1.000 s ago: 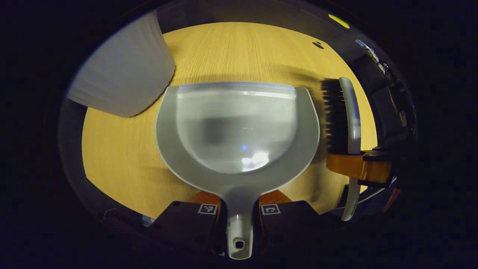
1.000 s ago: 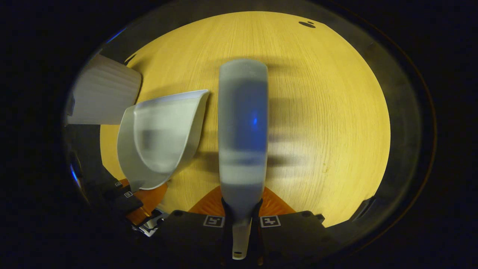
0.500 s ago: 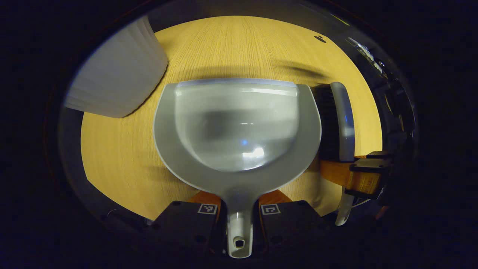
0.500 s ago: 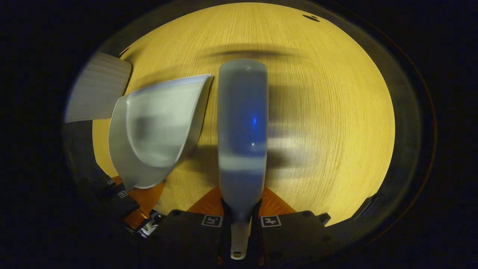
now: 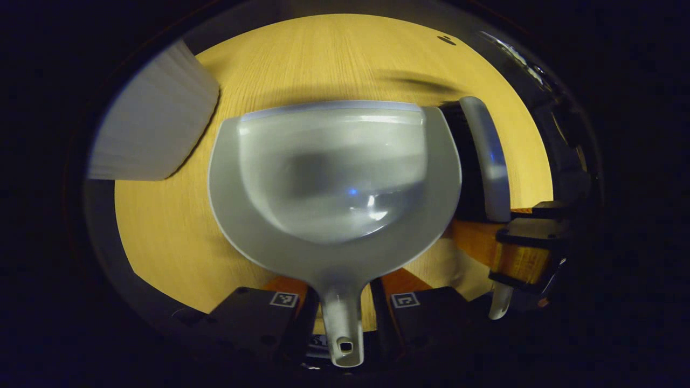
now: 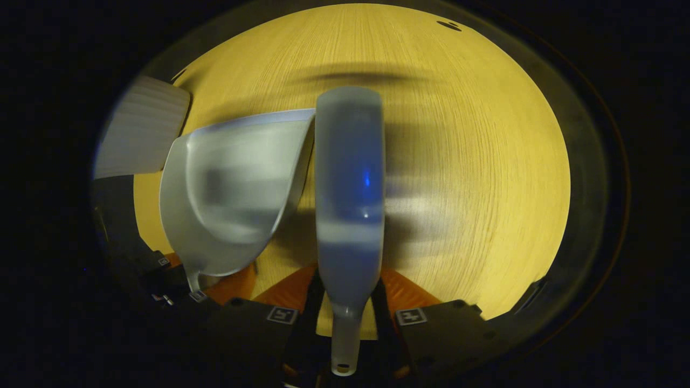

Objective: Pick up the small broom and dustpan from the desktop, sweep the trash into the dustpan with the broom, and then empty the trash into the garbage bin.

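Note:
The grey dustpan (image 5: 334, 172) lies flat on the wooden desktop (image 5: 161, 237), its pan bare, its handle pointing back between the fingers of my left gripper (image 5: 343, 291). That gripper is open, with a gap on both sides of the handle. The small broom (image 6: 350, 183) lies along the dustpan's right side, black bristles (image 5: 463, 161) against the dustpan's edge. Its handle runs between the spread fingers of my right gripper (image 6: 347, 293), which is open too. The right gripper view has the dustpan (image 6: 237, 188) at left.
A white ribbed garbage bin (image 5: 153, 129) stands at the far left of the desk, also at the left edge of the right gripper view (image 6: 140, 134). A small dark mark (image 6: 449, 25) sits near the far edge. Bare wood (image 6: 474, 161) stretches right of the broom.
Both grippers were shut on the handles and have now opened. The broom has moved in against the dustpan's right side, and both tools came a little nearer the desk.

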Available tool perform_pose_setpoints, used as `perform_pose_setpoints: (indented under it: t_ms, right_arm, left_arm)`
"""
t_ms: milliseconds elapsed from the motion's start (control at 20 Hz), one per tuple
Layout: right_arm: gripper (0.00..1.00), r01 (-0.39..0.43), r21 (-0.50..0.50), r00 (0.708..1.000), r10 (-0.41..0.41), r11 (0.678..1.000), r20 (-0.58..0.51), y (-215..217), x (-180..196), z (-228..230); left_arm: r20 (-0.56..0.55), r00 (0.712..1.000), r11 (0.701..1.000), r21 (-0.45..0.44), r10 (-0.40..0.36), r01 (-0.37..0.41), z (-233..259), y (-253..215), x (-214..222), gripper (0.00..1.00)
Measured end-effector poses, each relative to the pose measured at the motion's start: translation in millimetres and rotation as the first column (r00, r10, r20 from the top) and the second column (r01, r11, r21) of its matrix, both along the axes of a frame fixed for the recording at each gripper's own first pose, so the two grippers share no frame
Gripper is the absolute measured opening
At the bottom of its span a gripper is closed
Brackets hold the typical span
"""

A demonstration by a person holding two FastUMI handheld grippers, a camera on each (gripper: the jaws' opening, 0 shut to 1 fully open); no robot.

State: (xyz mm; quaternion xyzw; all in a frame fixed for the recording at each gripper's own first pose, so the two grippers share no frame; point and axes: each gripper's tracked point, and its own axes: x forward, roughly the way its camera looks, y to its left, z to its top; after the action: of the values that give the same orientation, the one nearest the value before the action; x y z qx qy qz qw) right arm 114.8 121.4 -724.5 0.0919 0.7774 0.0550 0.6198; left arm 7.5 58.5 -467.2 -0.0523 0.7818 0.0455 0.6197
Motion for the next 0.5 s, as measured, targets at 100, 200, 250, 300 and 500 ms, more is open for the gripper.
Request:
perform_pose_setpoints:
  t_ms: [100,200,250,300,500]
  right_arm:
    - [0.79,-0.001,-0.014,1.0,0.001,1.0,0.01,-3.9,1.0,-1.1]
    - [0.81,-0.006,-0.028,1.0,0.006,1.0,0.014,-7.6,-1.3,-2.0]
    - [0.86,-0.009,-0.038,1.0,0.01,0.999,0.022,-10.8,-1.7,-1.4]
    - [0.92,-0.006,-0.039,0.999,0.008,0.999,0.033,-12.0,-1.3,0.9]
    - [0.91,0.017,-0.026,0.995,-0.014,1.0,0.099,-14.3,3.2,17.9]
  left_arm:
    - [0.008,1.0,1.0,0.025,0.01,-0.01,-2.9,4.1,-3.1,0.79]
    - [0.009,1.0,1.0,0.016,0.017,-0.017,-1.5,3.7,-5.7,0.79]
    - [0.014,1.0,1.0,0.015,0.014,-0.014,0.8,2.7,-5.3,0.79]
    - [0.029,1.0,1.0,0.018,0.007,-0.008,1.3,2.6,-4.2,0.78]
    - [0.128,0.991,1.0,0.015,-0.027,0.025,12.1,0.9,2.9,0.79]
